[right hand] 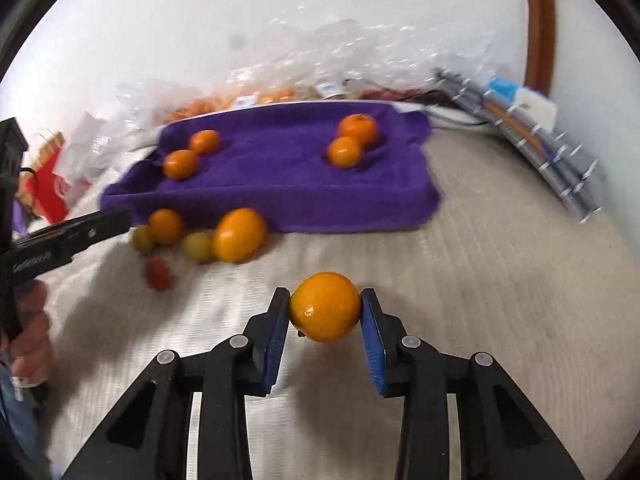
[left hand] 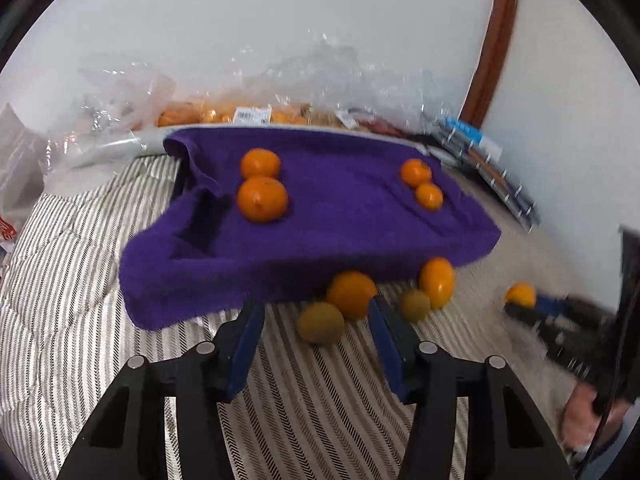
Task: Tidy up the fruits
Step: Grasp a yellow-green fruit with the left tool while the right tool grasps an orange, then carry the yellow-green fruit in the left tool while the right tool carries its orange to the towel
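Right tool [right hand: 325, 307] pinches an orange mandarin [right hand: 325, 307], both blue pads [right hand: 276, 336] pressed against its sides, the fruit held above the striped bedspread [right hand: 500, 280]. Same mandarin shows in the left wrist view [left hand: 520, 295] at the tip of the right tool, far right, blurred.

Left tool [left hand: 316, 322] is spread, nothing pinched; blue pads [left hand: 248, 340] straddle the loose fruit cluster at the near edge of the purple towel [left hand: 340, 232]. The cluster: a greenish-yellow fruit [left hand: 321, 322] between the pads, a big orange [left hand: 351, 294] just behind it and touching the towel edge, a second greenish fruit [left hand: 416, 306] to the right, and an oval orange fruit [left hand: 437, 282] beside that. Whether the pads touch any fruit can't be told.

On the towel, two pairs of mandarins: left pair [left hand: 262, 186] touching each other, right pair [left hand: 422, 184] touching too, the pairs well apart.

The right wrist view also shows a small red fruit [right hand: 159, 274] on the bedspread just in front of the cluster, blurred, kind unclear. A person's hand [right hand: 34, 340] grips the left tool's handle at the left edge.

Behind the towel, clear plastic bags [left hand: 312, 80] with more oranges lie against the wall. Spiral-bound notebooks [right hand: 532, 148] lean at the right.
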A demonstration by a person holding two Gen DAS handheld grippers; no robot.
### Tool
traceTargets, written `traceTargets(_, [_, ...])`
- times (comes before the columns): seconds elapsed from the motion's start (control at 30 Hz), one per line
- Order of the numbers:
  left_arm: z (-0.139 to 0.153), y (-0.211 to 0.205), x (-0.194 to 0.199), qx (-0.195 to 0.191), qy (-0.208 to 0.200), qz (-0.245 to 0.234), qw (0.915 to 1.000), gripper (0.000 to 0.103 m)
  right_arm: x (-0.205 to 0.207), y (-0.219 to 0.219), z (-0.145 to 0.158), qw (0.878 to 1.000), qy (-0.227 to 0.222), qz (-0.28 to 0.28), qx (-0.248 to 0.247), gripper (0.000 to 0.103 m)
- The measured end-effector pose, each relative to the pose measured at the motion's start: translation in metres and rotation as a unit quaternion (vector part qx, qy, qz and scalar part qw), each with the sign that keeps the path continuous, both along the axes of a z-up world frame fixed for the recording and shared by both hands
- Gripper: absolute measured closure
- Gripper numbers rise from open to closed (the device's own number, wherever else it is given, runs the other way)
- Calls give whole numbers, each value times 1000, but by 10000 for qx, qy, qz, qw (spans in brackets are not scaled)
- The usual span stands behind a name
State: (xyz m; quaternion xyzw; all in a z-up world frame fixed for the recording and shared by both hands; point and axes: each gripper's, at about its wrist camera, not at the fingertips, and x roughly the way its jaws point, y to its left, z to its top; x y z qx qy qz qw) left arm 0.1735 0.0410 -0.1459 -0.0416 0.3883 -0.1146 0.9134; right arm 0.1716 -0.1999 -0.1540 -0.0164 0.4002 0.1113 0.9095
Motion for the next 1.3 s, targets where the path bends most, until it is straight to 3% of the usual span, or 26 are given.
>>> traceTargets(0.3, [-16,-19,10,448,372,-88,9983,61,3,-20,-1,9993,-57,-2,369,67])
traceTargets(0.37, [-16,-23,9,545,360,-80,9978,71,3,-22,-1,9991,-54,-37,412,67])
traceTargets(0.43, [-15,-21,8,506,356,-20,9981,76,5,-25,-2,9988,-12,-112,480,67])
traceTargets(0.6, [-12,-12,8,217,275,72,9994,76,9,-32,-5,9972,125,-157,724,67])
traceTargets(0.8, [3,-7,-5,106,-244,233,9994,76,9,-35,-6,9968,156,-277,728,67])
traceTargets(1.3, [18,15,-11,-251,-572,680,9957,76,-1,-41,2,9957,-197,-318,842,67])
